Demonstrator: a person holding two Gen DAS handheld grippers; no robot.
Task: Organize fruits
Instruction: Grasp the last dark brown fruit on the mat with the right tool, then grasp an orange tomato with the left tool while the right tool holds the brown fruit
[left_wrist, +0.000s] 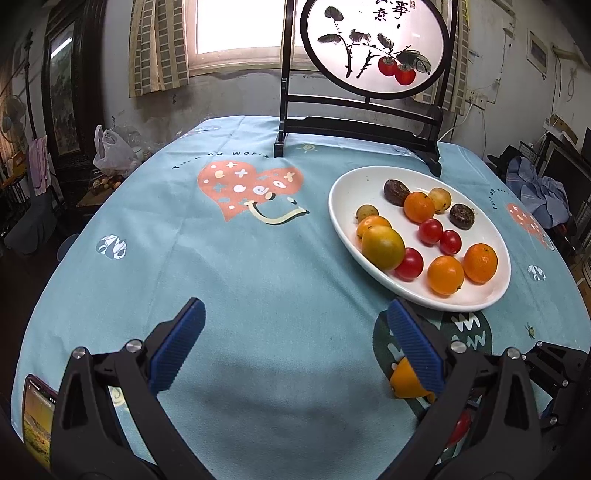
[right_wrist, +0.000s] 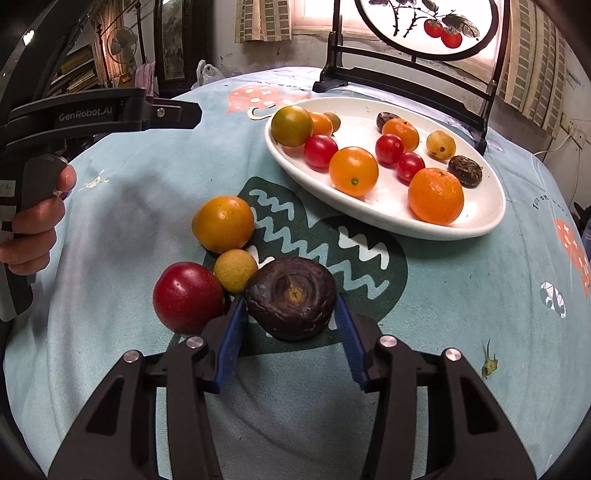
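Observation:
A white oval plate (right_wrist: 480, 225) holds several oranges, red tomatoes, small yellow fruits and dark brown fruits; it also shows in the left wrist view (left_wrist: 343, 192). On the cloth before it lie an orange fruit (right_wrist: 222, 223), a small yellow fruit (right_wrist: 235, 270), a red tomato (right_wrist: 187, 297) and a dark wrinkled fruit (right_wrist: 290, 297). My right gripper (right_wrist: 290, 314) is closed around the dark wrinkled fruit, pads at both its sides. My left gripper (left_wrist: 295, 317) is open and empty above bare cloth, left of the plate; it also shows in the right wrist view (right_wrist: 184, 114).
A black-framed round screen with painted persimmons (left_wrist: 373, 44) stands behind the plate. A phone (left_wrist: 37, 417) lies at the table's near left edge. The table carries a light blue printed cloth (left_wrist: 258, 277). The orange fruit (left_wrist: 406, 380) shows partly behind my left gripper's right finger.

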